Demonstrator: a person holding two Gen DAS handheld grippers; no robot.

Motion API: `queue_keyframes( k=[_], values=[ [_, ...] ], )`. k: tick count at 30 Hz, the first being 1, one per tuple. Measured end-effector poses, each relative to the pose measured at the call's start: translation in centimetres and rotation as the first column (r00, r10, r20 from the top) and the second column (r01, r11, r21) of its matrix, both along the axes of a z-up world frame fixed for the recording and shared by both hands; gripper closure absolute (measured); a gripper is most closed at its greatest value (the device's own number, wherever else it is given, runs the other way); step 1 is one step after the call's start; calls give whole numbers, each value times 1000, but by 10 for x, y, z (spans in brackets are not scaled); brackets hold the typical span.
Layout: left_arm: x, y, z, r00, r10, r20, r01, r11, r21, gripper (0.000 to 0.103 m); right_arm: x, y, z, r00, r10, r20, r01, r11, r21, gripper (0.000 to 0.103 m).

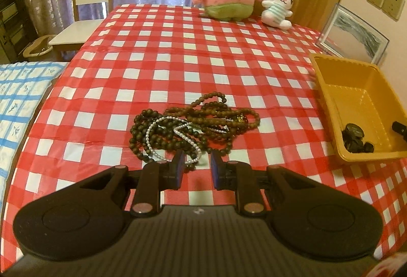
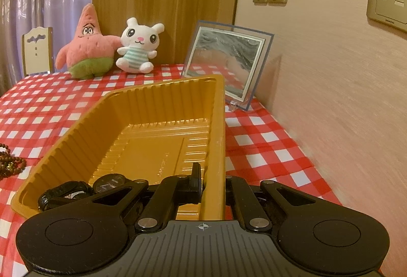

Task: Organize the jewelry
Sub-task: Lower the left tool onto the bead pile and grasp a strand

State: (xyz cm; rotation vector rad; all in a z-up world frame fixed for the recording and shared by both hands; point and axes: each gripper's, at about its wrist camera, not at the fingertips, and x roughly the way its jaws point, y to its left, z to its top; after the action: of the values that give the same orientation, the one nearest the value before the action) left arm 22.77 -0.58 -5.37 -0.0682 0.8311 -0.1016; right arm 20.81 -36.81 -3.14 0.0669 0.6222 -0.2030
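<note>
Left hand-held gripper (image 1: 196,167), narrow gap and empty, sits at lower centre before the tangled heap of dark wooden beads and white pearl strand (image 1: 188,128). Risk: snagging several strands together. Right hand-held gripper (image 2: 213,185) clamps the ribbed yellow plastic tray (image 2: 157,109) wall; tray may tip.

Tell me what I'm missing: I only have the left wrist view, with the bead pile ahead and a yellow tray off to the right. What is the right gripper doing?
Observer: The right gripper is shut on the yellow tray, clamping its near right wall.
Operator: What are the dark things in the tray?
Observer: In the right wrist view they look like black watches in the near left corner; the rest of the tray floor is bare.
Operator: And that frame behind the tray?
Observer: The clear picture frame stands on a small clear foot, tilted back toward the wall.
Operator: Is the left gripper holding anything?
Observer: No; the left gripper is open, just short of the bead pile.
</note>
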Motion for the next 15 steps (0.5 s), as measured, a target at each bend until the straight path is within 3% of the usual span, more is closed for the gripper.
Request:
queue_keyframes(
  k=[9,15],
  values=[
    [21,1,-16,998,58,-28,-59,996,-63,84,-1,-1,1,1000,-3,-2,3,1000,-2,99],
    [35,2,-21,998,59,-39,-61,996,-58,86,-1,-1,1,1000,-3,-2,3,1000,-1,99]
  ],
)
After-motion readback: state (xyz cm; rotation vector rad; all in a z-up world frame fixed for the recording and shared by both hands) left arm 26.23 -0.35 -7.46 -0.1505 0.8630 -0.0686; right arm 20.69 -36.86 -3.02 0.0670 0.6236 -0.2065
